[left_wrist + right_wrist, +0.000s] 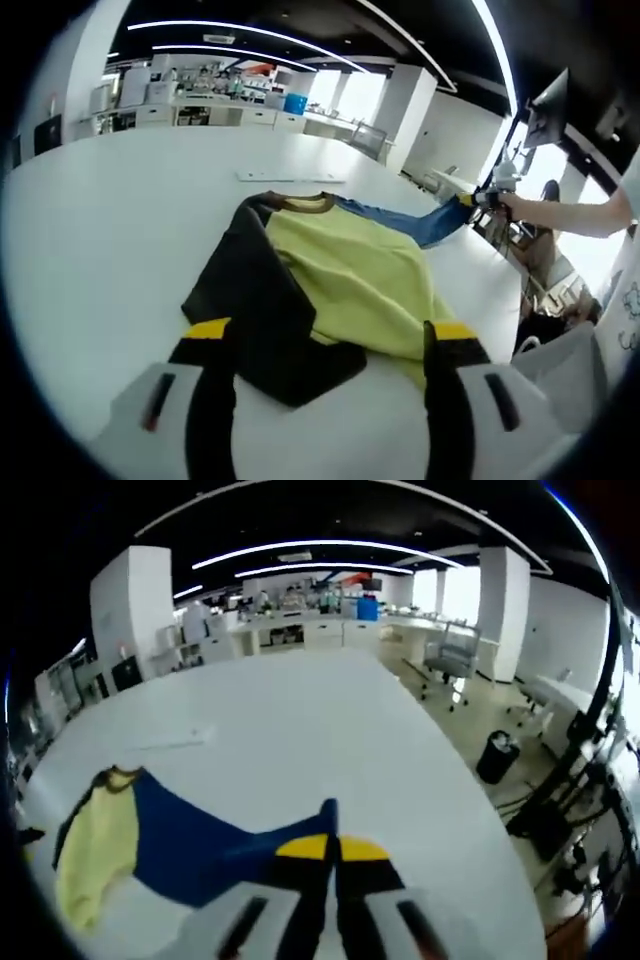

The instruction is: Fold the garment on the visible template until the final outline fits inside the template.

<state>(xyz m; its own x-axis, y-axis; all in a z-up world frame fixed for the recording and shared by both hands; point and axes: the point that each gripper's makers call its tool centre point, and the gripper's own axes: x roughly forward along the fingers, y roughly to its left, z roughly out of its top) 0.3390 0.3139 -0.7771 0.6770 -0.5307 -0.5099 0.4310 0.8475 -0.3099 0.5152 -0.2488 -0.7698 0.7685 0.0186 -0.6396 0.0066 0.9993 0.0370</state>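
Rising from the bottom of the left gripper view, the left gripper (325, 345) stands with its two black jaws, each tipped in yellow, spread wide apart and holding nothing. Between and just beyond them lies the garment (330, 275), a long-sleeved top with a yellow-green body, a brown collar (305, 203) toward the upper middle of the frame, a black sleeve (255, 300) folded across the body toward lower left, and a blue sleeve (410, 220) stretched out toward the right. It rests on a large white table (110, 240). At the far end of the blue sleeve, in the right middle of the frame, the right gripper (484, 199) pinches the cuff, held by a person's hand (525, 205) on an outstretched arm.

Low in the right gripper view, the right gripper (332, 832) has its yellow-tipped jaws pressed together on the end of the blue sleeve (195, 845), which runs from the jaws toward the lower left. There the yellow-green body (90, 855) and brown collar (118, 777) show near the left edge. The white table (300, 720) spreads across the centre of the frame. A thin pale strip (175, 744) lies on the table left of centre, well apart from the garment; I cannot tell what it is.
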